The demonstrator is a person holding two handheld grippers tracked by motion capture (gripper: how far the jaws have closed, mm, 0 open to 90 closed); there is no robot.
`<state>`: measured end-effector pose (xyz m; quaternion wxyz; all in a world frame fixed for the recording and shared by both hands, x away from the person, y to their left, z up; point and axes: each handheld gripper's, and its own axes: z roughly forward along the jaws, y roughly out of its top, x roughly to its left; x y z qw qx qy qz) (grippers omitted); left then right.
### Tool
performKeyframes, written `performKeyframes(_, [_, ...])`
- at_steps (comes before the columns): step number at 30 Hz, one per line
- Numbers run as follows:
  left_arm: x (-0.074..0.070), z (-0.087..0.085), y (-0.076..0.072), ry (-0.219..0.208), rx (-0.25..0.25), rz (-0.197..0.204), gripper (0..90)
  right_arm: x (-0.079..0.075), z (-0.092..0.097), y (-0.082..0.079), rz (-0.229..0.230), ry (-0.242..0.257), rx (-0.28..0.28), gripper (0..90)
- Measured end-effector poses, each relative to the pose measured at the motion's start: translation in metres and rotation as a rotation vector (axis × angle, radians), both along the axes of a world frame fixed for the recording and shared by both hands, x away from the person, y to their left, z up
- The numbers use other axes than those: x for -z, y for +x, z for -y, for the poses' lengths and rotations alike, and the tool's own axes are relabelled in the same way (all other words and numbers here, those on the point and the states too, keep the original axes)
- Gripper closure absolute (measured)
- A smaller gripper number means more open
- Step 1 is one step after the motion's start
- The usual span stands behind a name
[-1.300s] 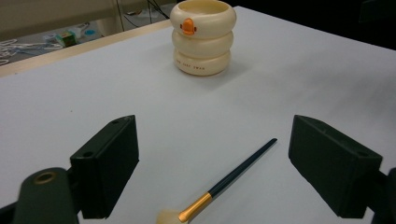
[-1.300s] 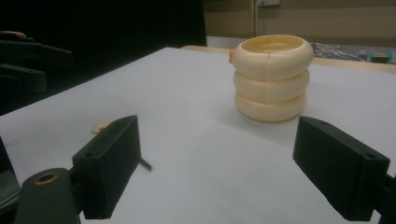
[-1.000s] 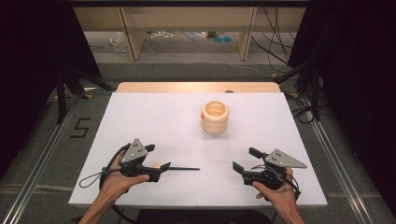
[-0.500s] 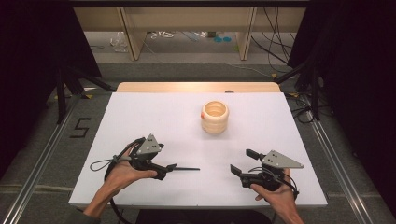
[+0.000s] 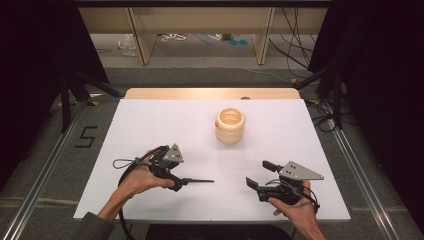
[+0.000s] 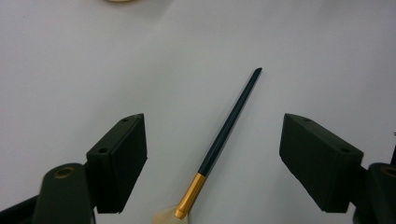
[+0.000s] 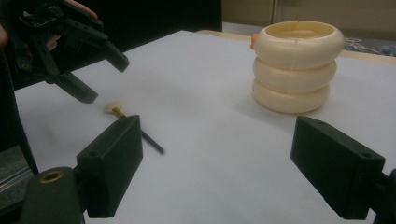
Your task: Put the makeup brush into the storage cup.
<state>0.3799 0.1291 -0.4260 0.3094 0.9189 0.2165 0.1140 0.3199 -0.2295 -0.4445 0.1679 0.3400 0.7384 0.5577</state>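
A thin paintbrush (image 5: 197,181) with a dark handle, gold ferrule and pale bristles lies flat on the white table (image 5: 150,125). In the left gripper view the paintbrush (image 6: 224,135) runs between the jaws of my left gripper (image 6: 215,144), and the pads stand well clear of it. Those jaws have just been closing a little. My left gripper (image 5: 175,182) hovers over the bristle end. My right gripper (image 5: 259,174) rests open at the front right, holding nothing. A cream ringed cup (image 5: 230,125) stands upright beyond both.
From the right gripper view the cup (image 7: 294,65) is ahead on the right, and the left gripper (image 7: 107,81) hangs over the paintbrush (image 7: 152,142) on the left. Shelving and cables lie beyond the table's far edge.
My left hand has moved right and slightly away from the front edge, coming over the brush's bristle end. The right hand, brush and cup have stayed put.
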Motion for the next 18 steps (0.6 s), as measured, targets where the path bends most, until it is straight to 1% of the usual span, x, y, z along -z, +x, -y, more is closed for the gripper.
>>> performKeyframes(1, [0.0,0.0,0.0,0.0,0.0,0.0,23.2,0.0,0.0,0.0,-0.001,0.0,-0.001,17.7])
performKeyframes(2, [0.002,0.002,0.001,0.013,0.016,-0.015,23.5,-0.001,0.0,-0.001,-0.007,-0.016,0.004,17.9])
performKeyframes(3, [0.002,0.001,0.001,0.044,0.029,-0.02,23.8,-0.001,0.0,-0.001,-0.01,-0.02,0.003,18.1])
performKeyframes(4, [0.002,0.002,0.001,0.044,0.028,-0.028,24.1,0.0,0.0,0.0,-0.002,-0.007,-0.006,18.1])
performKeyframes(5, [0.004,0.003,0.001,0.029,0.018,-0.035,24.5,0.0,0.0,0.0,-0.009,-0.006,-0.009,18.1])
performKeyframes(6, [0.003,0.002,0.003,0.049,0.038,-0.041,24.9,0.0,0.0,0.0,-0.008,-0.009,-0.009,18.1])
performKeyframes(7, [0.005,0.003,0.003,0.034,0.022,-0.048,25.1,0.0,-0.001,0.0,-0.005,-0.009,-0.012,18.2])
performKeyframes(8, [0.005,0.002,0.005,0.053,0.036,-0.051,25.2,0.0,-0.001,0.0,-0.004,-0.01,-0.013,18.2])
performKeyframes(11, [0.007,0.004,0.007,0.056,0.035,-0.066,25.5,0.0,-0.001,0.0,-0.005,-0.012,-0.014,18.2])
performKeyframes(12, [0.007,0.004,0.008,0.058,0.044,-0.061,25.8,-0.001,0.001,-0.001,-0.007,-0.035,-0.01,18.2])
performKeyframes(13, [0.009,0.005,0.008,0.056,0.032,-0.074,25.8,-0.001,0.001,-0.001,-0.005,-0.034,-0.01,18.2])
performKeyframes(14, [0.009,0.005,0.009,0.065,0.044,-0.066,26.0,-0.001,0.001,-0.001,-0.007,-0.035,-0.01,18.2])
performKeyframes(15, [0.009,0.005,0.01,0.062,0.038,-0.075,26.2,-0.001,0.001,-0.001,-0.009,-0.037,-0.011,18.2])
performKeyframes(16, [0.01,0.006,0.01,0.055,0.037,-0.073,26.3,-0.001,0.001,-0.001,-0.01,-0.037,-0.011,18.2])
performKeyframes(17, [0.01,0.007,0.011,0.066,0.039,-0.08,26.6,-0.001,0.001,-0.001,-0.01,-0.038,-0.011,18.2])
performKeyframes(18, [0.01,0.007,0.012,0.071,0.046,-0.076,27.0,-0.001,0.001,-0.001,-0.01,-0.038,-0.011,18.2])
